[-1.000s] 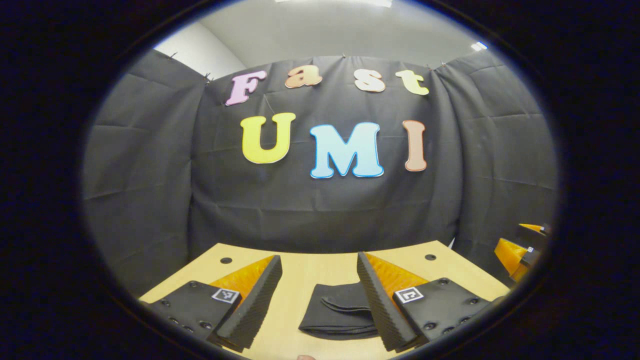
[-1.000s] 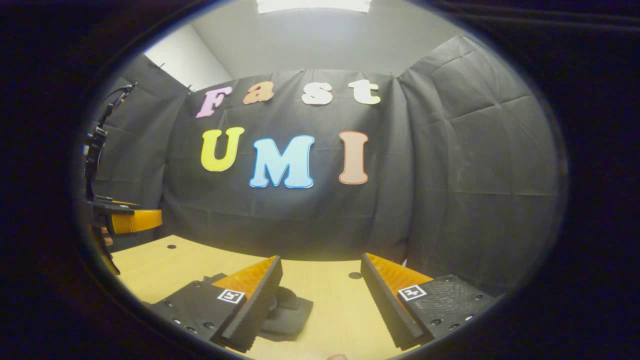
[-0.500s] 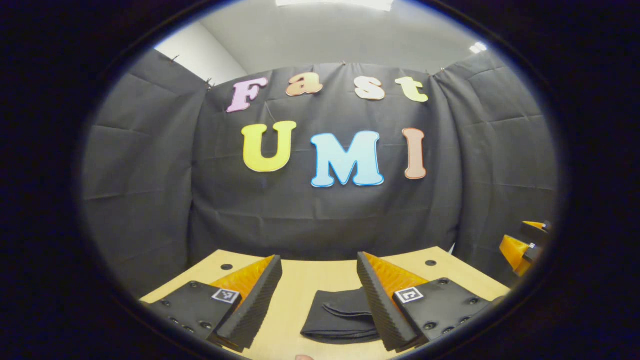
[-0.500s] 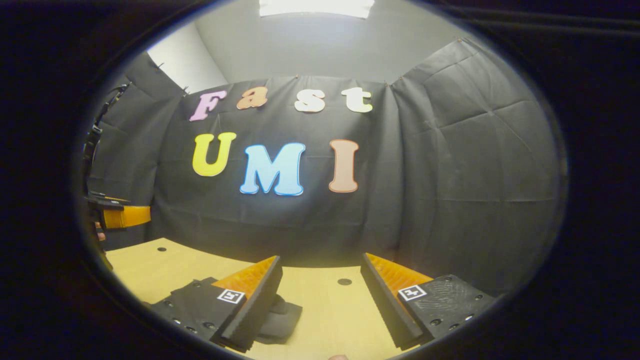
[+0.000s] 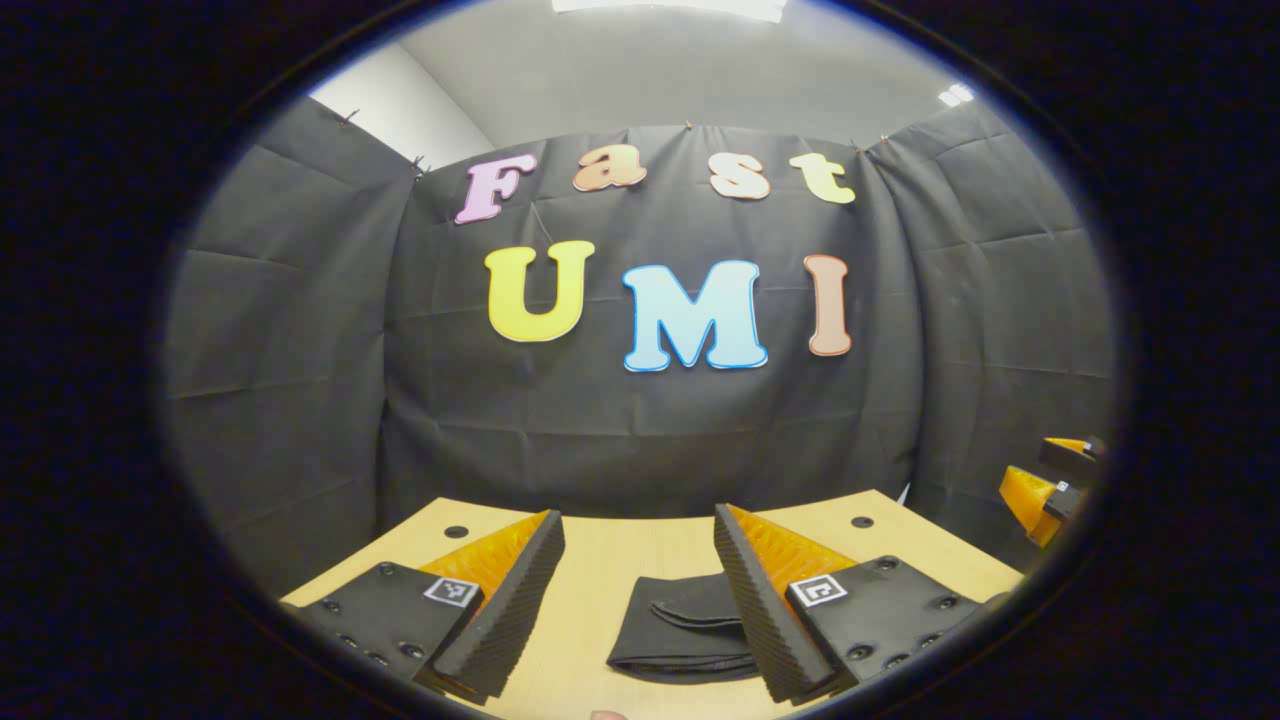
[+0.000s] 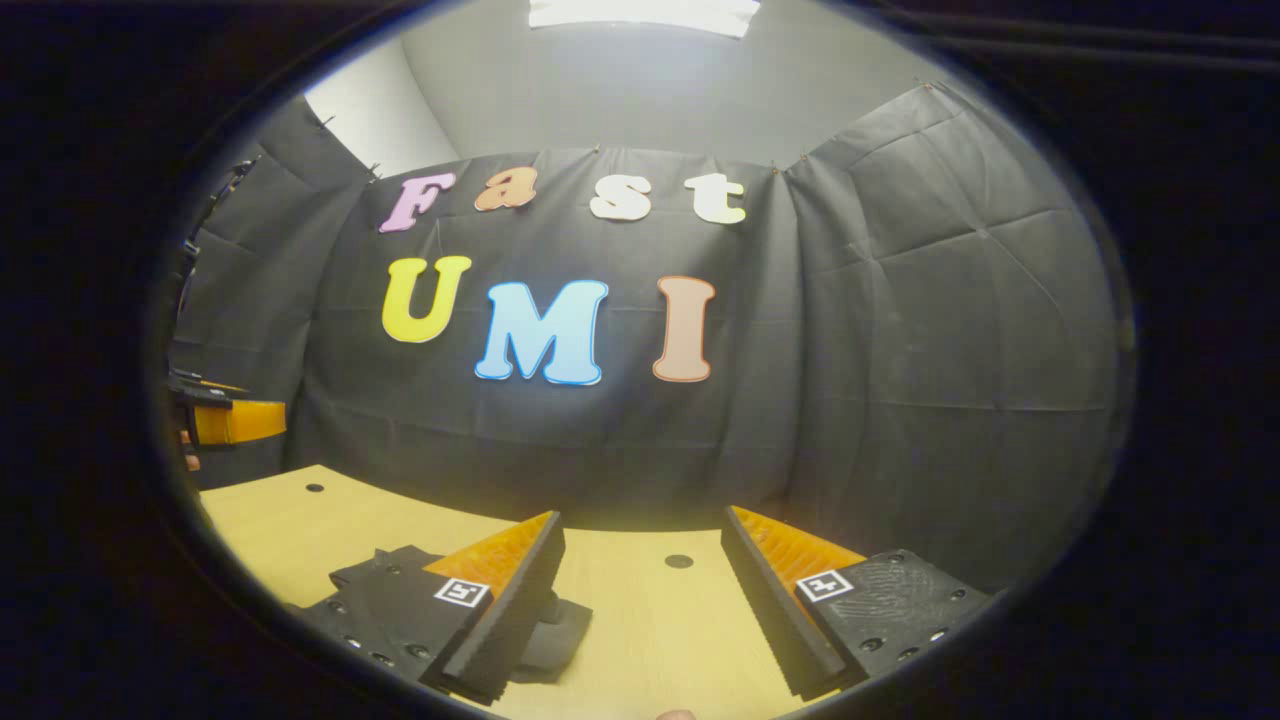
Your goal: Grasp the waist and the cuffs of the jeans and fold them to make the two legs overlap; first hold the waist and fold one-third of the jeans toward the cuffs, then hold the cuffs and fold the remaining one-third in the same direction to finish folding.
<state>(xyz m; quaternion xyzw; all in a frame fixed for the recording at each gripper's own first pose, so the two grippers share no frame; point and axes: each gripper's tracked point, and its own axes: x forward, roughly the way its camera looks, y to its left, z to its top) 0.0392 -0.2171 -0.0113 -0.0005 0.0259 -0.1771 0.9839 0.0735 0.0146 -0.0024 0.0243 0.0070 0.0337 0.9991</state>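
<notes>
Jeans, dark and folded into a compact stack, are seen lying flat on the wooden bench. In the left gripper view they lie just ahead of the left gripper, partly hidden behind its right-hand finger. Compared with a second ago, the bundle is seen slightly lower and nearer the bottom edge of this view, and the wall cloth has dropped a little in the picture, so the left gripper has been tilted slightly upward. The jaws of the left gripper are spread wide and nothing is held between them.

In the right gripper view the jeans are seen at lower left, mostly covered by the left-hand finger of the right gripper. Since the earlier frames they have slid farther left and lower in this view, and the other gripper at the far left edge has moved closer to that edge. The jaws of the right gripper are likewise parted and empty, with bare bench between them.

Round holes are seen in the bench near its far edge. The right gripper is also caught at the right edge of the left gripper view, raised above the bench. Small square black-and-white markers are fixed on the finger mounts; no brand writing can be read on the jeans.
</notes>
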